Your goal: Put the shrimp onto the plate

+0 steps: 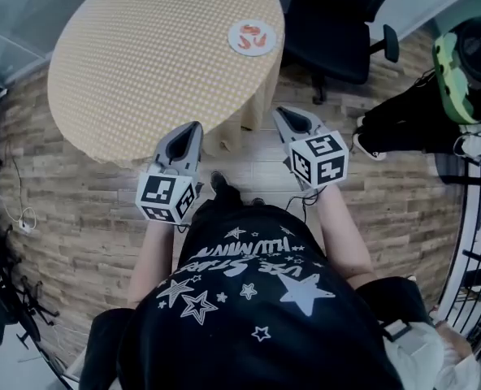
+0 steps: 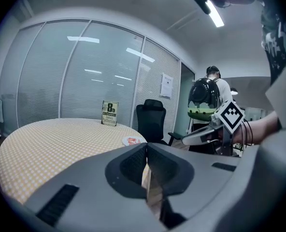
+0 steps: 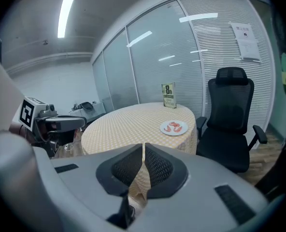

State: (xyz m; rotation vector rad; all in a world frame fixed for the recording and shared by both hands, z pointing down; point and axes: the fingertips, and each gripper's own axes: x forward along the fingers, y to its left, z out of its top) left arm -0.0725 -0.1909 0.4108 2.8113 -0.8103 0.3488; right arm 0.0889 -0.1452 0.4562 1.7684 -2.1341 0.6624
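Left gripper [image 1: 195,126] closed, right gripper [image 1: 279,113] closed

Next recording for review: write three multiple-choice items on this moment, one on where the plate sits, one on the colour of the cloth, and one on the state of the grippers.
1. Where is the plate with the shrimp?
A. on the floor
B. on the table, near the edge by the black chair
C. on a shelf

2. What colour is the cloth?
A. yellow check
B. plain blue
C. red stripes

3. How do the left gripper and right gripper stand?
A. both wide apart
B. left shut on a shrimp
C. both shut on nothing

Answers: B, the head view shows the plate on the table beside the chair. A, every view shows yellow check. C, each gripper view shows the jaws together with nothing between them.
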